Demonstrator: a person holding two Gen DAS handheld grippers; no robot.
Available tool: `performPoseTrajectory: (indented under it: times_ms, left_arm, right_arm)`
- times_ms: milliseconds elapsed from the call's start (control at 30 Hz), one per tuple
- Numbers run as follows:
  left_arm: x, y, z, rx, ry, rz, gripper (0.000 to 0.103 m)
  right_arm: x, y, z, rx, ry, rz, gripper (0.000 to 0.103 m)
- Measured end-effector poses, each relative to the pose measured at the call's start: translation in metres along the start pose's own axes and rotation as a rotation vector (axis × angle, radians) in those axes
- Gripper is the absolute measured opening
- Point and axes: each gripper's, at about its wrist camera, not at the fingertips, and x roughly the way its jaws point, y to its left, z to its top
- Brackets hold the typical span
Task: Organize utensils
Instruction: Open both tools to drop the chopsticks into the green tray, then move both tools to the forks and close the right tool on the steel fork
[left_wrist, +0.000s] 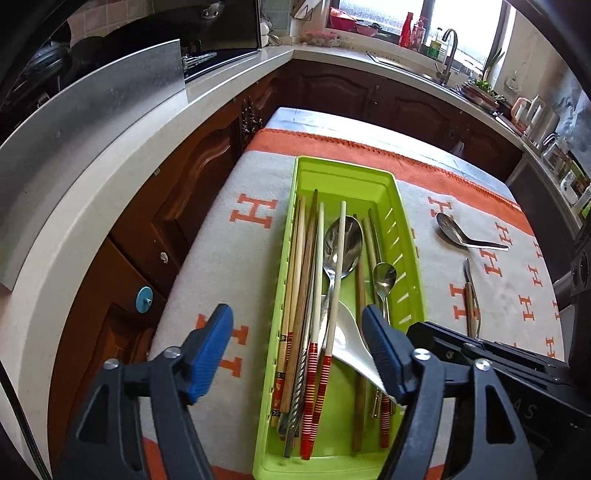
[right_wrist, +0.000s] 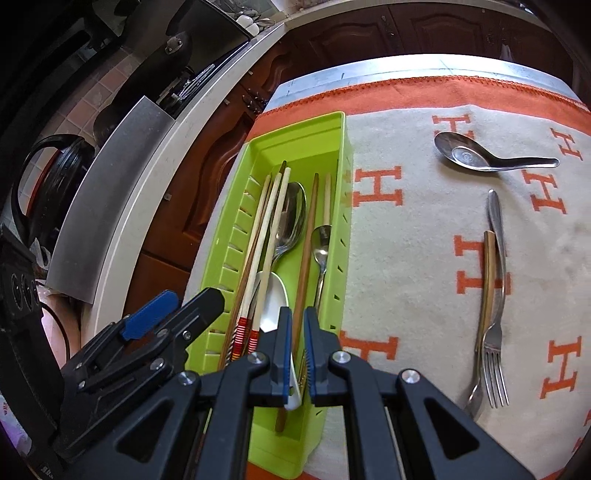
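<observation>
A lime green utensil tray (left_wrist: 404, 236) (right_wrist: 334, 147) lies on the H-patterned cloth and holds several chopsticks (left_wrist: 308, 280), a large metal spoon (left_wrist: 341, 243), a small metal spoon (left_wrist: 384, 277) and a white spoon (left_wrist: 351, 343). My left gripper (left_wrist: 297, 354) is open and empty above the tray's near end. My right gripper (right_wrist: 298, 350) is nearly shut over the tray's near end, with the white spoon's handle (right_wrist: 293, 400) between its pads. On the cloth lie a metal soup spoon (right_wrist: 465, 155), a fork (right_wrist: 495, 332) and a wooden-handled utensil (right_wrist: 487, 280).
A pale countertop (left_wrist: 110, 177) with dark wood cabinets (left_wrist: 192, 177) runs along the left and back. A metal sheet (left_wrist: 92, 107) stands on the counter. A sink with a tap (left_wrist: 448, 55) sits at the far right by the window.
</observation>
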Motion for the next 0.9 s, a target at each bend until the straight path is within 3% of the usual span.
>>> performPoseTrajectory:
  times_ms: [200,333,900]
  left_arm:
    - [-0.013,0.002,-0.003,0.002,-0.015,0.004,0.079]
    - [-0.018,0.000,-0.007,0.009,-0.015,0.007,0.081]
    - [-0.038,-0.036,-0.019,0.080,-0.024,-0.016,0.088]
  right_arm:
    - [-0.010,0.002,-0.004,-0.038,-0.025,-0.020,0.008]
    - [-0.020,0.003,-0.006,-0.055,-0.052,-0.033,0.015]
    - [-0.063,-0.012,-0.014,-0.063,-0.150,-0.069,0.015]
